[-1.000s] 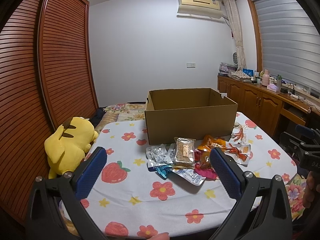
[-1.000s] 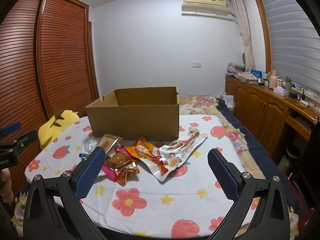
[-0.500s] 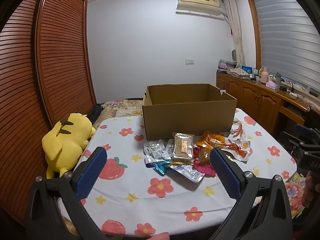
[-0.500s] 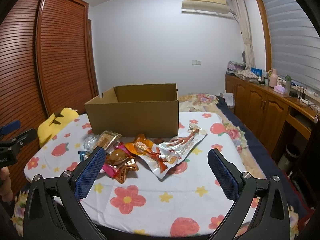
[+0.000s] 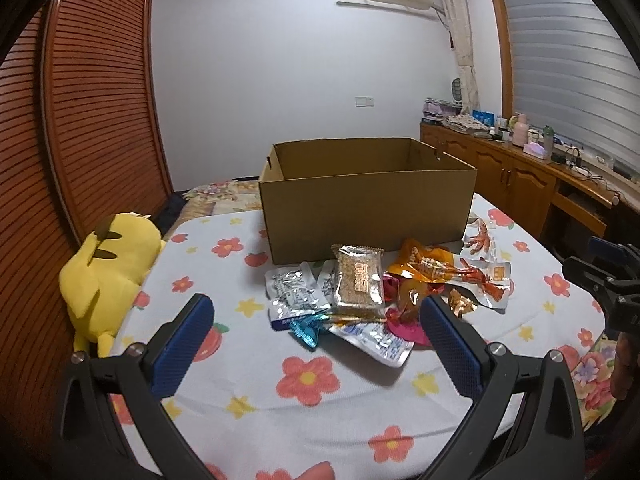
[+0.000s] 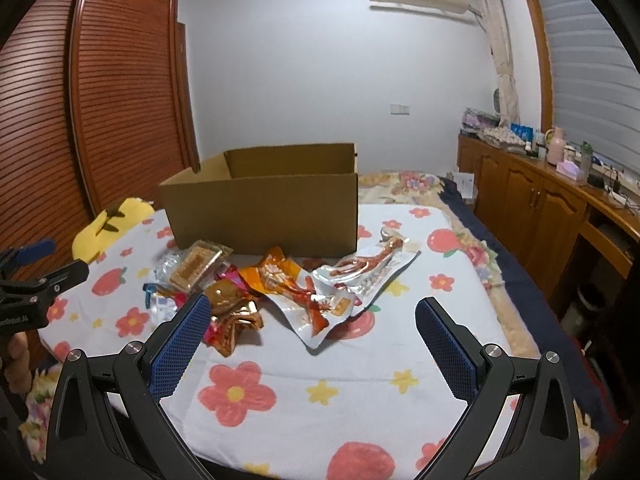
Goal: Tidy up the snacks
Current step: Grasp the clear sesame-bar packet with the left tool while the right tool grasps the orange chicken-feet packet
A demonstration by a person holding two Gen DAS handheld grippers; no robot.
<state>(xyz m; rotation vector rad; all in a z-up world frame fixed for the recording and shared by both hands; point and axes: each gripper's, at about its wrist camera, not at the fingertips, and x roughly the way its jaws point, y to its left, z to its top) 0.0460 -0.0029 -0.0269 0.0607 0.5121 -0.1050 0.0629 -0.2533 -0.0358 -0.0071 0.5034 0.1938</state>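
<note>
Your left tool [image 5: 316, 322] is hovering low at the near edge of the surface [image 5: 240, 380], jaws spread wide with nothing between the blue pads, aimed at the snack pile. Your right tool [image 6: 312, 322] sits the same way: level, wide apart, holding nothing. In the right view the other rig pokes in at 9 o'clock, cut off by the frame.

The snacks sit just in front of the cardboard box [image 5: 366, 208], at about 12 o'clock from both tools. The sesame-bar packet [image 5: 359, 280] lies on top of the silver foil packs [image 5: 290, 290], so those are partly buried. The orange pouch [image 6: 276, 274] and the clear chicken-feet pack [image 6: 372, 268] overlap; labels are too small to read.

The box is open-topped, but its floor is hidden behind the near wall, so I can't tell what's inside. A yellow Pikachu plush [image 5: 108, 264] lies at 9 o'clock off the surface's edge.
</note>
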